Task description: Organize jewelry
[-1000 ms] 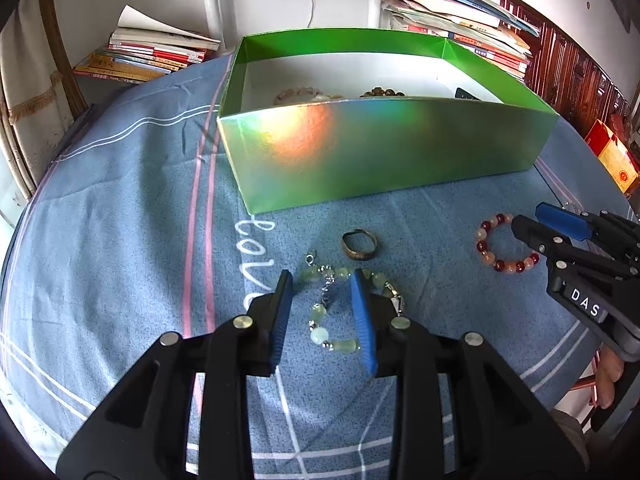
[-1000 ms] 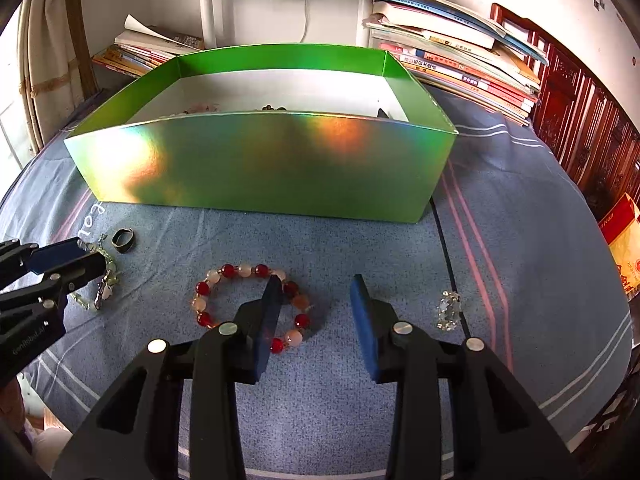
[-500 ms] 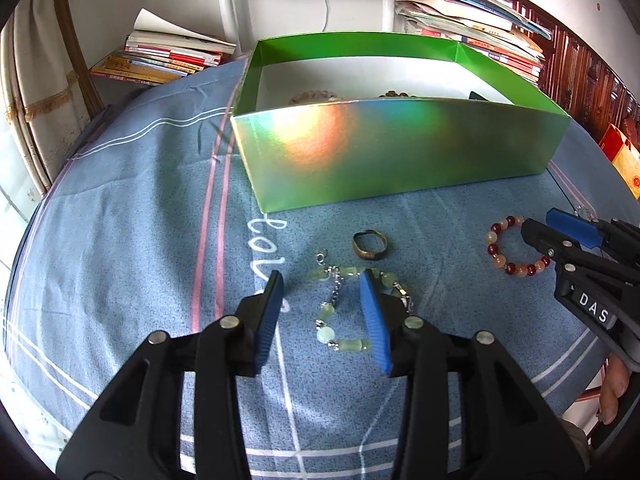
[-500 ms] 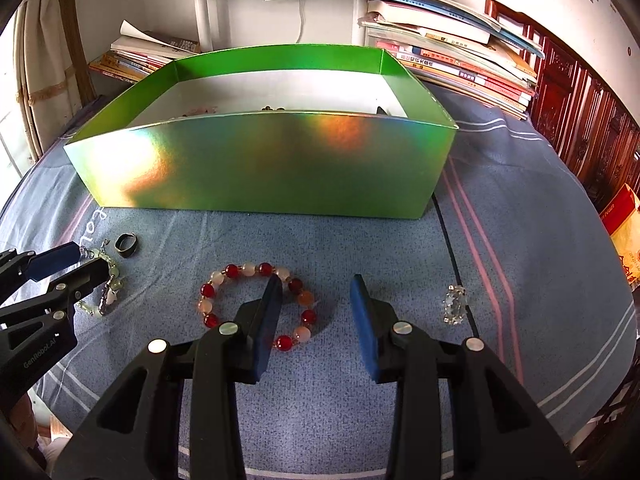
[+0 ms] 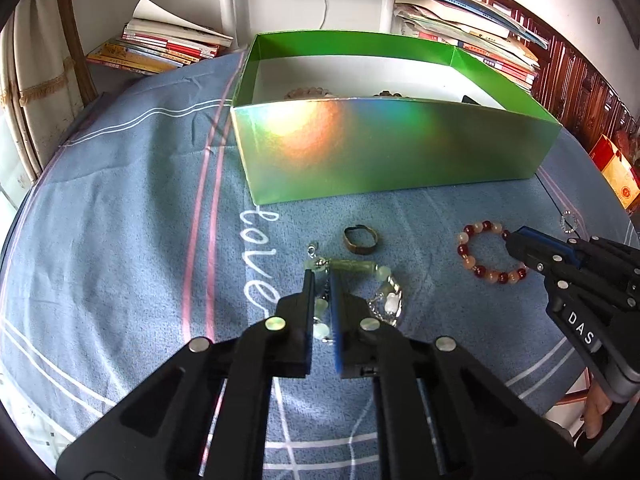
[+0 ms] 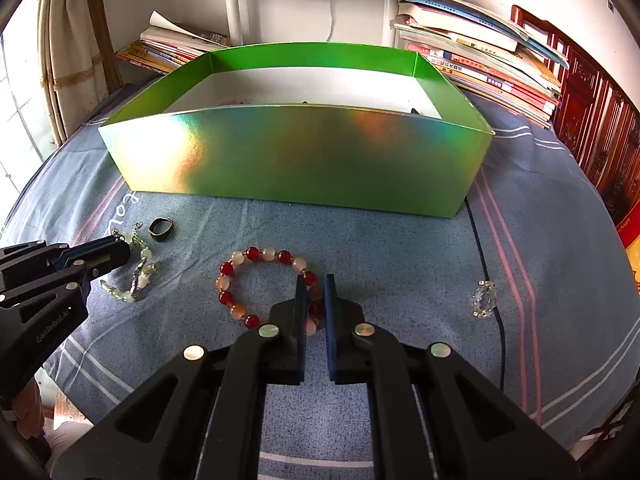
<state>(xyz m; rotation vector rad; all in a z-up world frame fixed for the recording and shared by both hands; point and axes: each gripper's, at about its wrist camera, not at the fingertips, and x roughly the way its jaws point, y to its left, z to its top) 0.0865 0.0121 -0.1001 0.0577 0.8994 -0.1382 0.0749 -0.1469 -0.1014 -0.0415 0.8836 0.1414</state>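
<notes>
Cloth: blue cover with pink and white stripes over the counter; white script on it reads partly as "love".
Room: stacks of books behind the box, a white stand, dark carved wood at the right, a curtain at the left.
Box: green, shiny, open-topped box at the middle of the counter; bits of beaded jewelry show over its near wall.
Left gripper: left gripper points down at the cloth; its jaws have just been closing and now pinch the green bracelet near its clasp end.
Right gripper: right gripper points down likewise; its jaws have just been closing and now grip the red bracelet at its right side.
Bracelets: both lie on the cloth in front of the box, green to the left, red to the right, apart.
Ring: dark ring just beyond the green bracelet, between it and the box.
Crystal piece: small clear piece on the cloth, well right of the red bracelet.
Writing: "DAS" on the right gripper's side, "GenRobot.AI" on the left one's.
</notes>
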